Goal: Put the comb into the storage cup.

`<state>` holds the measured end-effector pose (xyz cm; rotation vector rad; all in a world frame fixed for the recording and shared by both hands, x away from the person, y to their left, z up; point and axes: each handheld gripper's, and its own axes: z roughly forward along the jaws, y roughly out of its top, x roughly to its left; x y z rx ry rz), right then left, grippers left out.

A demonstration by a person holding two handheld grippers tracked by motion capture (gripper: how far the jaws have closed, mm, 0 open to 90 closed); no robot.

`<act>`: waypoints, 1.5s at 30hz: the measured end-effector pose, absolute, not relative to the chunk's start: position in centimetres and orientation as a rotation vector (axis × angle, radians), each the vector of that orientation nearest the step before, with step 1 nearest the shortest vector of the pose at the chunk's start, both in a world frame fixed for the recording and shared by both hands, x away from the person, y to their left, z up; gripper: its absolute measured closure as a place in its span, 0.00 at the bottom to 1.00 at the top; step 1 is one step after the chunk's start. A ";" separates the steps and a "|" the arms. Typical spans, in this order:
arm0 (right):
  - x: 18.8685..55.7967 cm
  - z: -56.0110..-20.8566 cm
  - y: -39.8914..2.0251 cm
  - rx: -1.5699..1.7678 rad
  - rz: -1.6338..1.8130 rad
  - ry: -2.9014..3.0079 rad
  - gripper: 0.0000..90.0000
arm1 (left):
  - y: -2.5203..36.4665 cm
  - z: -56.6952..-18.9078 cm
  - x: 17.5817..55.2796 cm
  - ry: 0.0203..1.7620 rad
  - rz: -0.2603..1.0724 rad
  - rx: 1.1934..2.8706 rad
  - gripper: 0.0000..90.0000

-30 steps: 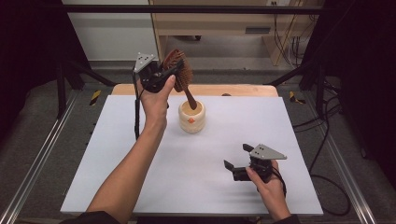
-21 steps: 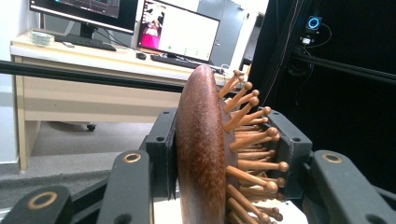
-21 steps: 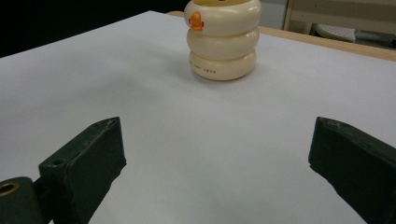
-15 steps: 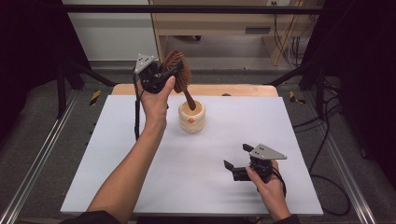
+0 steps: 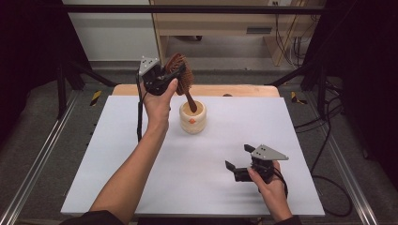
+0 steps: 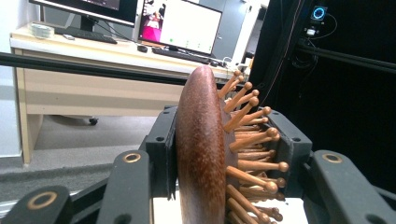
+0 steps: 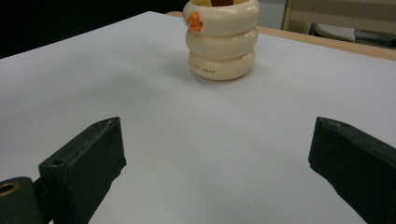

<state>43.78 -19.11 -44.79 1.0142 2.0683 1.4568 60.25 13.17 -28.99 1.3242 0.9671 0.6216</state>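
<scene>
Left gripper (image 5: 170, 77) clamps wooden hairbrush (image 5: 179, 72) by its head, handle tilted into cream holder (image 5: 193, 117); right gripper (image 5: 239, 162) rests wide open, empty.

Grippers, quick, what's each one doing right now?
Left gripper: shut on the wooden hairbrush.
Right gripper: open, holding nothing.

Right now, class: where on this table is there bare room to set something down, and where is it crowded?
Bare: the white table left of the forearm, and between cream holder and right gripper. Crowded: around the holder, where the left gripper grips the hairbrush.
</scene>
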 end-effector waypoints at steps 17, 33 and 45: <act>43.8 -44.8 -19.1 1.017 1.456 2.067 0.05 | 12.8 -29.6 60.5 0.965 0.622 1.347 0.57; 43.8 -44.8 -19.1 1.013 1.454 2.070 0.05 | 12.8 -30.5 60.9 0.968 0.623 1.358 0.57; 43.8 -44.9 -19.2 1.012 1.454 2.070 0.05 | 12.7 -31.2 61.3 0.985 0.619 1.361 0.57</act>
